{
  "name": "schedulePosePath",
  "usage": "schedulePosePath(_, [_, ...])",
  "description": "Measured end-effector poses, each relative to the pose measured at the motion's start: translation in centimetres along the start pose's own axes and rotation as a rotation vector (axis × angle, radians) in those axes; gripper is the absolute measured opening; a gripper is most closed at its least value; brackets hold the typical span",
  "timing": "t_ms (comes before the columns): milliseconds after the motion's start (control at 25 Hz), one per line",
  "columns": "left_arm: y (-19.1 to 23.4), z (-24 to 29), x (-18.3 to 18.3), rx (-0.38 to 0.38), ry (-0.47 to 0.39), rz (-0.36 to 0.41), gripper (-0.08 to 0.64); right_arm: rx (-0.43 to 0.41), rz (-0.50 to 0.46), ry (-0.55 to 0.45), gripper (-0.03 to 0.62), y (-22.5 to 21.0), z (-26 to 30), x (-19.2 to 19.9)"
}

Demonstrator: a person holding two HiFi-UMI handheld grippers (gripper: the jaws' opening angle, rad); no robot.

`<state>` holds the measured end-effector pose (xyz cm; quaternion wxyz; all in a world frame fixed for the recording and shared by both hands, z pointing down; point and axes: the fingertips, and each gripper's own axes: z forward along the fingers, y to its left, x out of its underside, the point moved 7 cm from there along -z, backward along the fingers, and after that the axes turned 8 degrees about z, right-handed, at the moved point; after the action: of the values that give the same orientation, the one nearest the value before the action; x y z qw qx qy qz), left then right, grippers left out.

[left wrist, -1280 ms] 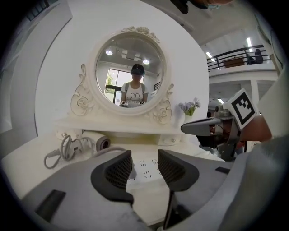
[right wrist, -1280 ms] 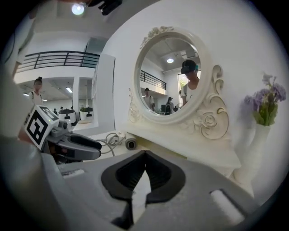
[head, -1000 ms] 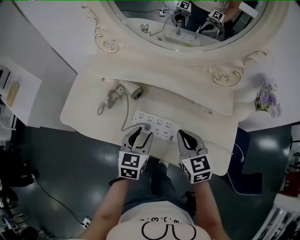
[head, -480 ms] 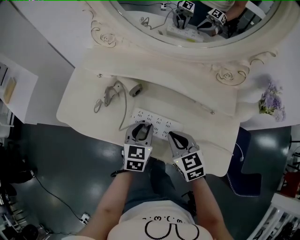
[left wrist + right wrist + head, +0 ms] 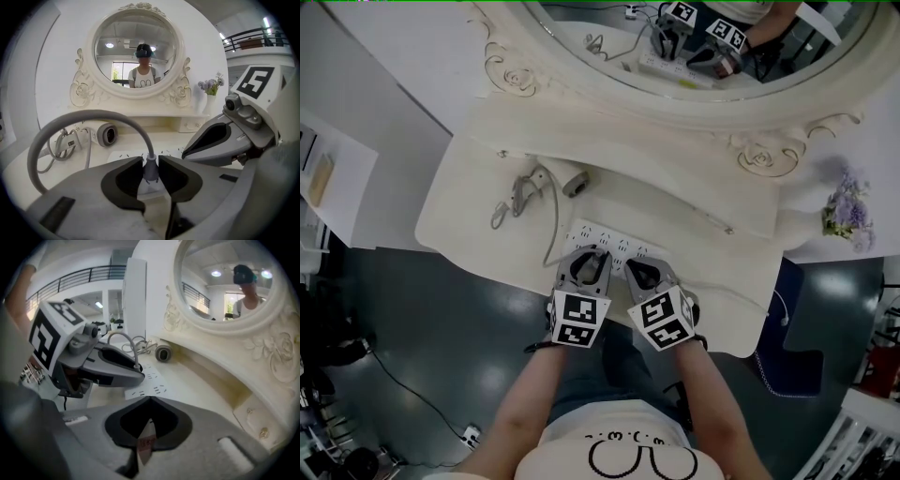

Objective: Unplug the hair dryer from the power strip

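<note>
Vanity [image 5: 464, 211] cream, floor [image 5: 431, 347] dark grey

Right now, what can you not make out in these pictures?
Left gripper view: prongs of the plug, hidden between the closing fingers of the left gripper.
Right gripper view: whether the right gripper touches the power strip; its shut fingers block it.
Head view: the strip's near edge, under both grippers.

Soft, even indoor light; ceiling lamps [image 5: 109, 45] glint in the mirror [image 5: 136, 70]. Both gripper views bend strongly, with dark rounded corners. The head view is dimmer.
</note>
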<state>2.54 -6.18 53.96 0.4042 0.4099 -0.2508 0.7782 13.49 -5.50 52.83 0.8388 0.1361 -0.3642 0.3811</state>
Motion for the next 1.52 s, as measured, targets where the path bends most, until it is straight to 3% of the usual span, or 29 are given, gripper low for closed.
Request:
schedulePosePath(80, [0.2, 0.1, -0.4, 0.015, 0.006, -0.053, 0.1, 0.007, -0.001, 0.029, -0.005, 0.1, 0.2, 0.0])
schedulePosePath(200, [0.6, 0.3, -0.8, 0.06, 0.014, -0.197, 0.1, -0.003, 0.021, 0.027, -0.005, -0.2, 0.3, 0.0])
schedulePosePath(240, [0.7, 0.3, -0.9, 0.062, 0.018, -0.209, 0.1, -0.003, 0.025, 0.027, -0.005, -0.2, 0.4, 0.1])
schedulePosePath(320, [0.5, 0.4, -1.0, 0.037, 0.031, -0.128, 0.095, 0.001, 0.04, 0.03, -0.005, -0.3, 0.4, 0.0])
schedulePosePath(440, [-0.3, 0.5, -1.0, -0.011, 0.059, 0.152, 0.087, -0.002, 0.066, 0.034, -0.005, -0.4, 0.5, -0.1])
schedulePosePath(480, [-0.5, 0.5, -1.0, -0.013, 0.062, 0.203, 0.086, -0.006, 0.072, 0.035, -0.005, -0.5, 0.5, -0.1])
schedulePosePath(520, [-0.5, 0.5, -1.0, -0.008, 0.062, 0.205, 0.084, -0.01, 0.076, 0.035, -0.005, -0.6, 0.5, -0.1])
schedulePosePath(560, [-0.3, 0.4, -1.1, 0.003, 0.057, 0.156, 0.081, -0.013, 0.078, 0.035, -0.005, -0.6, 0.5, -0.1])
schedulePosePath(680, [0.6, 0.2, -1.6, 0.055, 0.021, -0.113, 0.068, -0.01, 0.071, 0.032, -0.006, -0.5, 0.4, 0.0])
schedulePosePath(760, [0.6, 0.1, -1.8, 0.065, 0.017, -0.146, 0.066, -0.01, 0.071, 0.03, -0.006, -0.5, 0.4, 0.1])
schedulePosePath(840, [0.4, 0.0, -1.8, 0.036, 0.027, -0.043, 0.061, -0.012, 0.072, 0.028, -0.006, -0.6, 0.4, 0.1])
schedulePosePath(960, [-0.5, -0.1, -1.7, -0.015, 0.044, 0.202, 0.054, -0.01, 0.073, 0.024, -0.006, -0.6, 0.4, 0.0])
schedulePosePath(1000, [-0.6, -0.1, -1.6, -0.017, 0.042, 0.235, 0.054, -0.01, 0.073, 0.025, -0.005, -0.6, 0.4, 0.0])
schedulePosePath(1040, [-0.5, -0.2, -1.6, -0.008, 0.035, 0.206, 0.054, -0.011, 0.073, 0.026, -0.006, -0.6, 0.5, -0.1])
schedulePosePath(1080, [0.0, -0.2, -1.5, 0.015, 0.019, 0.104, 0.054, -0.013, 0.071, 0.027, -0.006, -0.5, 0.5, -0.1])
schedulePosePath(1160, [1.1, -0.3, -1.8, 0.074, -0.03, -0.183, 0.051, -0.012, 0.065, 0.028, -0.006, -0.4, 0.5, -0.1])
schedulePosePath(1200, [1.3, -0.3, -1.9, 0.085, -0.043, -0.259, 0.054, -0.008, 0.06, 0.027, -0.006, -0.4, 0.4, -0.1])
schedulePosePath(1240, [1.2, -0.4, -2.1, 0.077, -0.041, -0.249, 0.054, -0.004, 0.056, 0.026, -0.006, -0.3, 0.4, 0.0])
schedulePosePath(1400, [-0.1, -0.6, -2.2, 0.016, 0.019, 0.098, 0.041, -0.007, 0.067, 0.02, -0.006, -0.5, 0.3, 0.0])
schedulePosePath(1520, [-0.4, -0.6, -2.2, 0.011, 0.029, 0.218, 0.041, 0.002, 0.062, 0.018, -0.006, -0.5, 0.3, 0.0])
